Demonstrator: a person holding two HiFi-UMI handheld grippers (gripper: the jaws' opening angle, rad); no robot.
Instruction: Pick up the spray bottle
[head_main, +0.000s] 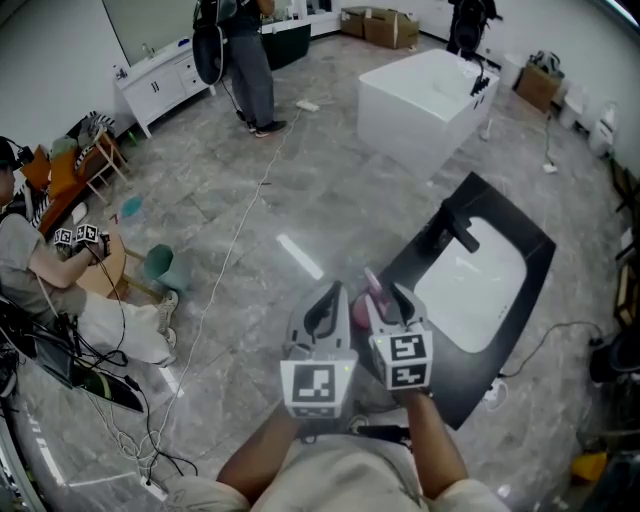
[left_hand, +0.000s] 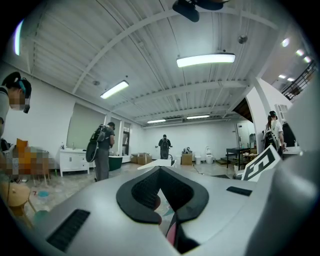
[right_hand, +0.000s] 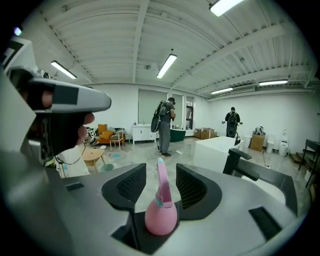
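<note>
The spray bottle (right_hand: 161, 217) is pink, with a round body and a tall narrow top. In the right gripper view it stands upright between the jaws of my right gripper (right_hand: 161, 170), which is open, with a gap on each side of the bottle's neck. In the head view the bottle (head_main: 358, 312) sits at the near left edge of the black counter (head_main: 500, 225), just left of my right gripper (head_main: 386, 297). My left gripper (head_main: 328, 292) hangs beside it, shut and holding nothing. In the left gripper view a pink sliver (left_hand: 171, 232) of the bottle shows below that gripper's (left_hand: 160, 169) jaws.
A white sink basin (head_main: 470, 285) and black faucet (head_main: 455, 228) are set in the counter. A white bathtub (head_main: 425, 105) stands beyond. A person (head_main: 250, 60) stands at the back, another (head_main: 30, 250) sits at the left by a small table (head_main: 105, 265). Cables (head_main: 130, 440) trail over the floor.
</note>
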